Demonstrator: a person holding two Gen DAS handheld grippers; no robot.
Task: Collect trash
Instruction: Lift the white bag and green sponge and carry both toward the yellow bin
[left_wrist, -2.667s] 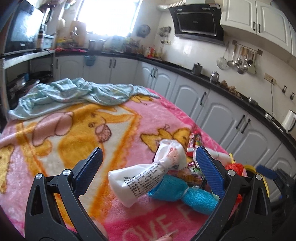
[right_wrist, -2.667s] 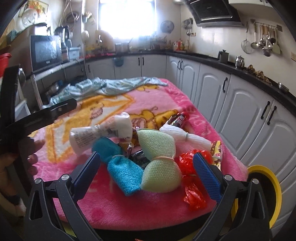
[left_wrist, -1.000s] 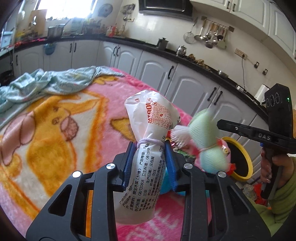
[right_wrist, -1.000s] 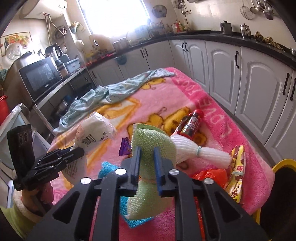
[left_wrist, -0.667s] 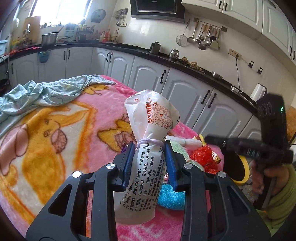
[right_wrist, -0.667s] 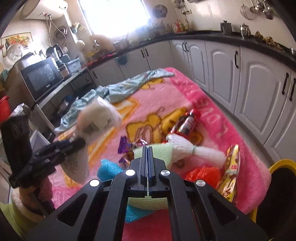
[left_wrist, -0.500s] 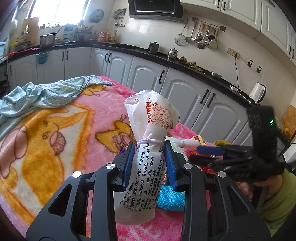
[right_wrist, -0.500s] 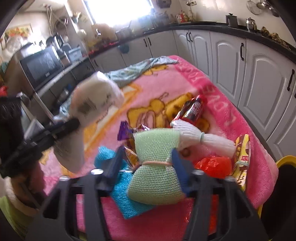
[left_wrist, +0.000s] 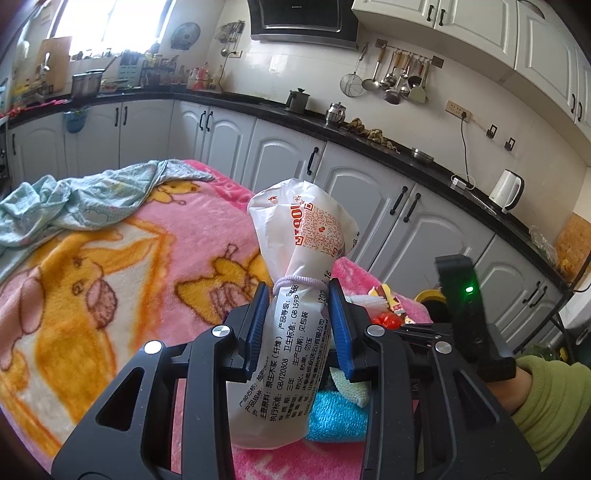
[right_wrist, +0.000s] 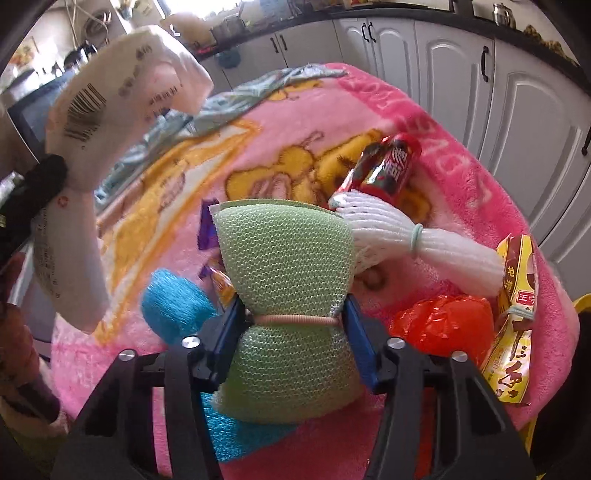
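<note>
My left gripper (left_wrist: 299, 321) is shut on a white printed plastic package (left_wrist: 295, 280) tied with a band, held upright above the pink blanket (left_wrist: 110, 266). The package also shows in the right wrist view (right_wrist: 110, 122) at the left. My right gripper (right_wrist: 293, 328) is shut on a green mesh sponge (right_wrist: 284, 280) at its banded waist, over the trash pile. In that pile lie a blue sponge (right_wrist: 173, 302), a white foam net (right_wrist: 406, 240), a red bag (right_wrist: 443, 325), a red wrapper (right_wrist: 388, 166) and a yellow wrapper (right_wrist: 513, 314).
A yellow-rimmed bin (left_wrist: 428, 297) stands past the table's right edge, its rim also in the right wrist view (right_wrist: 581, 301). A light blue cloth (left_wrist: 74, 195) lies at the blanket's far end. White cabinets (left_wrist: 369, 199) run behind. The other hand-held gripper (left_wrist: 461, 317) is at the right.
The right gripper let the green sponge go, opened around it on the pile, and has shut on its waist again. The left gripper keeps the white package raised, now closer to the right gripper.
</note>
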